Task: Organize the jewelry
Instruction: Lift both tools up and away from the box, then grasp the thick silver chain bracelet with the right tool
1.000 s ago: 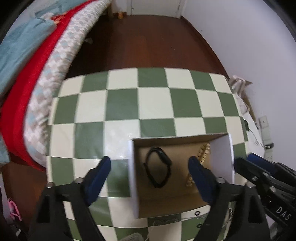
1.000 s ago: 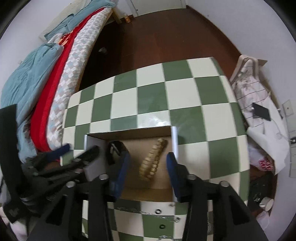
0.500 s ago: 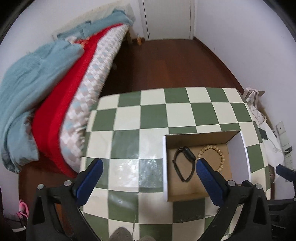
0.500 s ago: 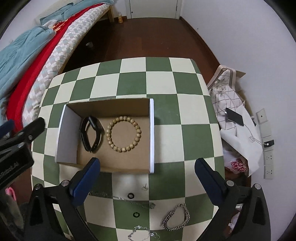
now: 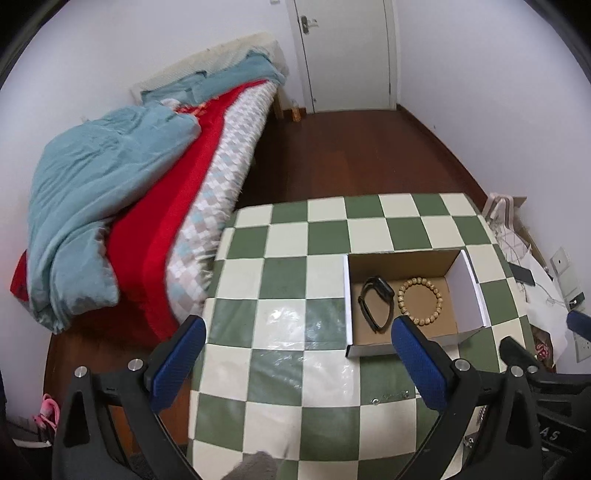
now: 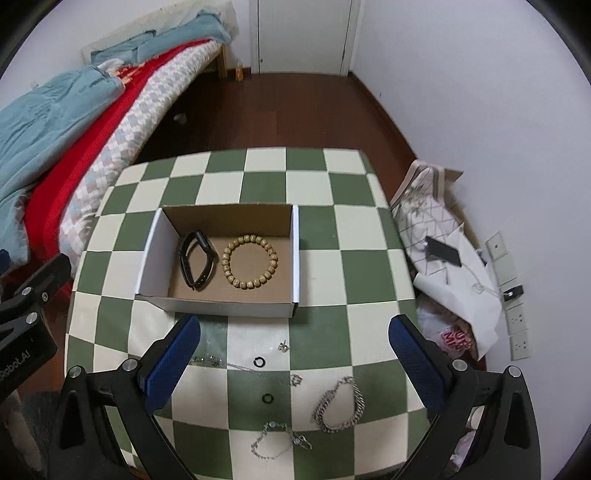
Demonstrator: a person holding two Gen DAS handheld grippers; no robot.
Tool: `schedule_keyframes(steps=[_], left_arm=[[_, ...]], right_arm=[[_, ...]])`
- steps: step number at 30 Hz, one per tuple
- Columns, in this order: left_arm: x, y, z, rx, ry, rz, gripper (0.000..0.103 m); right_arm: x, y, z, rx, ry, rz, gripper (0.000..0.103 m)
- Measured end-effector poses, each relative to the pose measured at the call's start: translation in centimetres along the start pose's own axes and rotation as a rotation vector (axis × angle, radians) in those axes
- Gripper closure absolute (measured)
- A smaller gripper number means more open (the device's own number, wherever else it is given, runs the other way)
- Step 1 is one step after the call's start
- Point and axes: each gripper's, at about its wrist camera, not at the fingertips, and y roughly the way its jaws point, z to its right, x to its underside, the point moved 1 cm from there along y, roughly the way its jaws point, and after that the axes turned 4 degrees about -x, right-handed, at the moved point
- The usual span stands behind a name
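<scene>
An open cardboard box (image 6: 295,258) (image 5: 469,288) stands on the green-and-cream checkered table (image 6: 343,229) (image 5: 288,280). Inside lie a black wristband (image 6: 197,263) (image 5: 376,302) and a wooden bead bracelet (image 6: 250,261) (image 5: 420,301). In the right wrist view, loose jewelry lies in front of the box: a silver chain bracelet (image 6: 340,404), a thinner silver bracelet (image 6: 280,439), two black rings (image 6: 259,362), an ear stud (image 6: 283,346) and a thin necklace (image 6: 218,362). My right gripper (image 6: 293,354) hangs open above these pieces. My left gripper (image 5: 295,354) is open over the table, left of the box.
A bed with teal, red and patterned bedding (image 5: 129,206) runs along the table's left side. Bags, papers and a phone (image 6: 443,251) are piled on the floor at the right, by wall sockets. Dark wood floor and a white door (image 6: 303,33) lie beyond.
Both grippers have pulled back and up from the box and stand wide open. The bead bracelet now lies flat in the box beside the wristband.
</scene>
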Motion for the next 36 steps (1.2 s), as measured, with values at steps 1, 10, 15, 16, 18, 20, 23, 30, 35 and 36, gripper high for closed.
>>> schedule_keyframes(steps=[1, 10, 15, 16, 18, 20, 23, 30, 35, 36], left_arm=[[0.2, -0.6, -0.2, -0.005, -0.004, 0.011, 0.001], [2.3, -5.6, -1.7, 0.005, -0.027, 0.073, 0.001], [3.2, -7.9, -2.0, 0.011, -0.026, 0.101, 0.001], [3.4, -8.3, -2.1, 0.012, -0.027, 0.106, 0.001], [3.6, -9.0, -2.3, 0.014, -0.041, 0.121, 0.001], [3.8, -9.7, -2.5, 0.013, -0.064, 0.142, 0.001], [3.9, -10.0, -2.6, -0.024, -0.074, 0.161, 0.000], [5.9, -5.9, -1.0, -0.140, -0.019, 0.089, 0.000], [8.2, -2.1, 1.8, -0.212, 0.065, 0.020, 0.000], [8.7, -1.3, 2.5, -0.220, 0.090, 0.003, 0.000]], right_arm=[[0.2, -0.8, 0.1, 0.001, 0.003, 0.015, 0.000], [2.6, -7.8, -0.4, -0.001, -0.012, 0.124, 0.000], [3.7, -10.5, -0.8, -0.003, -0.016, 0.169, 0.000], [3.9, -11.0, -0.9, -0.006, -0.016, 0.176, 0.000], [4.3, -11.7, -0.9, -0.015, -0.012, 0.185, 0.000], [4.7, -12.4, -0.8, -0.034, 0.003, 0.196, 0.000], [5.1, -12.5, 0.3, -0.074, 0.049, 0.197, 0.000], [7.4, -6.3, 6.4, -0.076, 0.236, 0.050, 0.000], [10.3, 1.2, 11.0, -0.071, 0.344, -0.111, 0.025], [10.9, 2.8, 11.6, -0.077, 0.361, -0.143, 0.028]])
